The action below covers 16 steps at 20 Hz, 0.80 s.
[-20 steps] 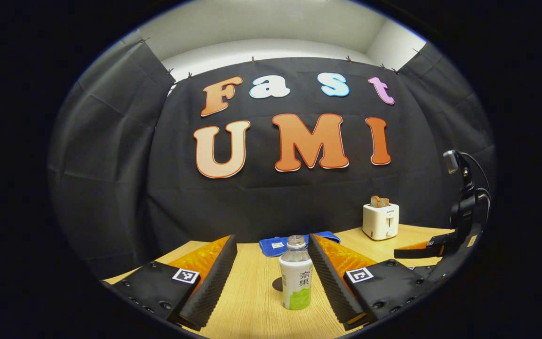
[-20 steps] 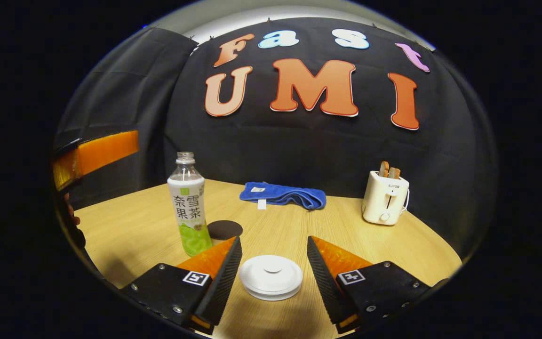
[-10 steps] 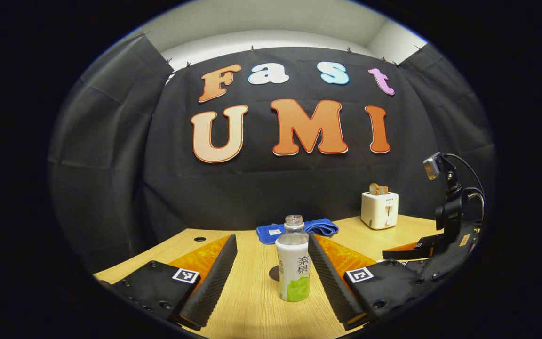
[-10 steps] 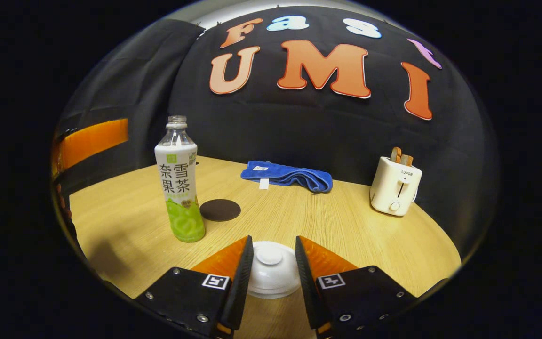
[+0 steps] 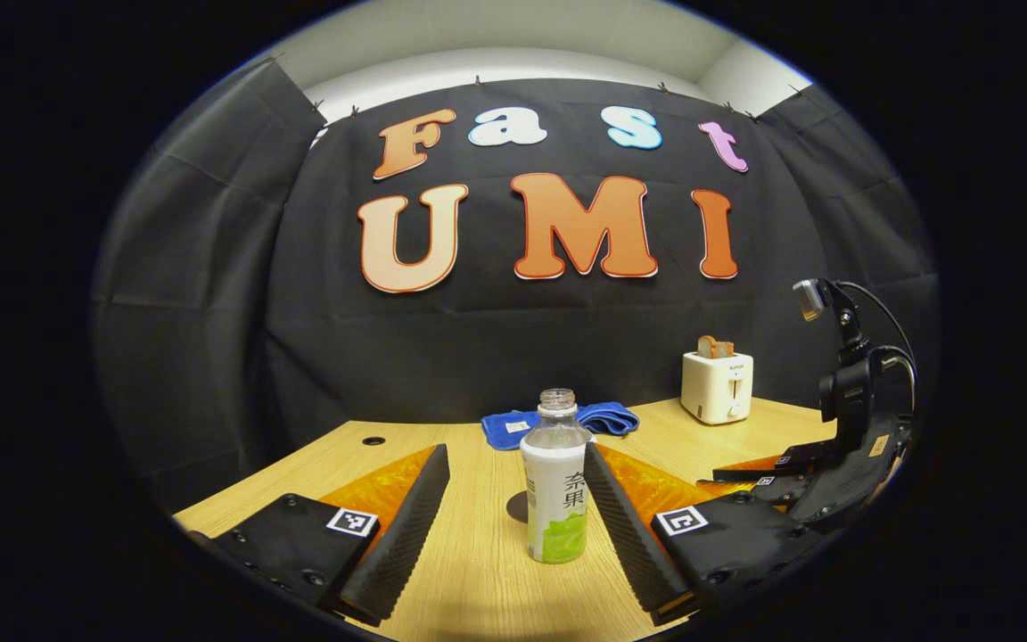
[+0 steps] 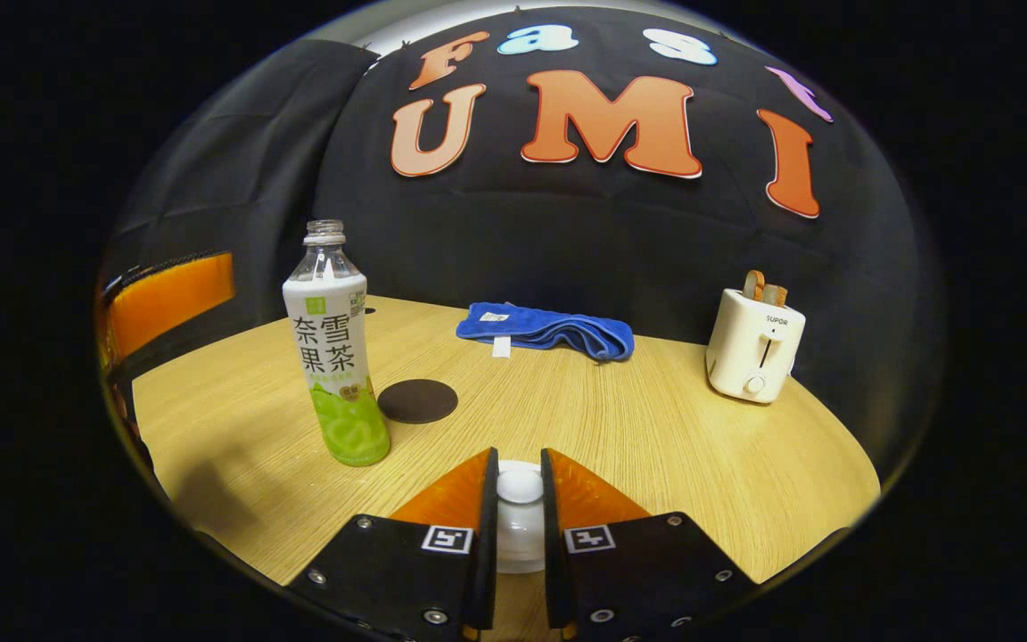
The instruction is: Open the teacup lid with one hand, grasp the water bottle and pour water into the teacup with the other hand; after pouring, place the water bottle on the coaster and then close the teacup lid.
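I've got my right gripper (image 6: pixel 518 486) pinched on what looks like the lid (image 6: pixel 519 522) knob to lift it, while my left gripper (image 5: pixel 513 508) gapes empty around the bottle (image 5: pixel 555 489), ready to grab.

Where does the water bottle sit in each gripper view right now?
Left gripper view: water bottle stands low centre, between the open fingers of the left hand-held gripper.
Right gripper view: water bottle stands left of centre, just left of the dark coaster.
Shared landmark: white toaster, at right.
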Motion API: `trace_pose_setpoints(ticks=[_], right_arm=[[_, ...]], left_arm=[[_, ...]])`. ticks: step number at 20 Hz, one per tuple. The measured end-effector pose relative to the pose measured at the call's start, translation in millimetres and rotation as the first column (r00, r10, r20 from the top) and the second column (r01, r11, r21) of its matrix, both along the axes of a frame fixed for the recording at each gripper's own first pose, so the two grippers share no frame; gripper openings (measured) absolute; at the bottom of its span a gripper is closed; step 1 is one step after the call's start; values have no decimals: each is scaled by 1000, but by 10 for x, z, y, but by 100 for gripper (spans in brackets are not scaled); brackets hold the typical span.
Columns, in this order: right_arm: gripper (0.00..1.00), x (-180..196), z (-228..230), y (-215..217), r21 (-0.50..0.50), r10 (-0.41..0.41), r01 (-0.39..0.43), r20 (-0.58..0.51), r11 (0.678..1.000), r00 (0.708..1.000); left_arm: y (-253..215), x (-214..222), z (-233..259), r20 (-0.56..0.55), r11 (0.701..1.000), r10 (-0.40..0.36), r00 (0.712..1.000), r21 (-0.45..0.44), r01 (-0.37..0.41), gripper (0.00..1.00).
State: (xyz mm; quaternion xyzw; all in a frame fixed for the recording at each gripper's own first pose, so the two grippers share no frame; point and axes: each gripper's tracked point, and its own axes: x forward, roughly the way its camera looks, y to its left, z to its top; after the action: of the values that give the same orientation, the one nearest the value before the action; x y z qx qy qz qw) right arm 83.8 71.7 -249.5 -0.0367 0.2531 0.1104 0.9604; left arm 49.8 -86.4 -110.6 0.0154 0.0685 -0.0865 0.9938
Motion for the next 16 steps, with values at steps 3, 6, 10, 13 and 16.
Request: trace_pose_setpoints(ticks=[3, 6, 10, 13, 16], right_arm=[[21, 5, 59, -34, 29, -12, 11, 7, 1000, 1000], [21, 20, 178, -66, 71, -25, 23, 24, 997, 999], [21, 36, 342, -129, 105, -39, 33, 49, 994, 998], [21, 38, 431, -199, 113, -49, 41, 67, 993, 997], [21, 39, 502, -264, 122, -62, 52, 76, 991, 995]], left_arm=[[-75, 45, -66, -11, 1000, -19, 1000, -3, 19, 95], [-177, 81, -215, -44, 999, -47, 998, -7, 47, 95], [-241, 131, -393, -77, 997, -71, 994, -4, 71, 95], [-324, 269, -620, -127, 997, -76, 989, -9, 75, 95], [-324, 372, -769, -155, 998, -58, 986, 17, 61, 98]])
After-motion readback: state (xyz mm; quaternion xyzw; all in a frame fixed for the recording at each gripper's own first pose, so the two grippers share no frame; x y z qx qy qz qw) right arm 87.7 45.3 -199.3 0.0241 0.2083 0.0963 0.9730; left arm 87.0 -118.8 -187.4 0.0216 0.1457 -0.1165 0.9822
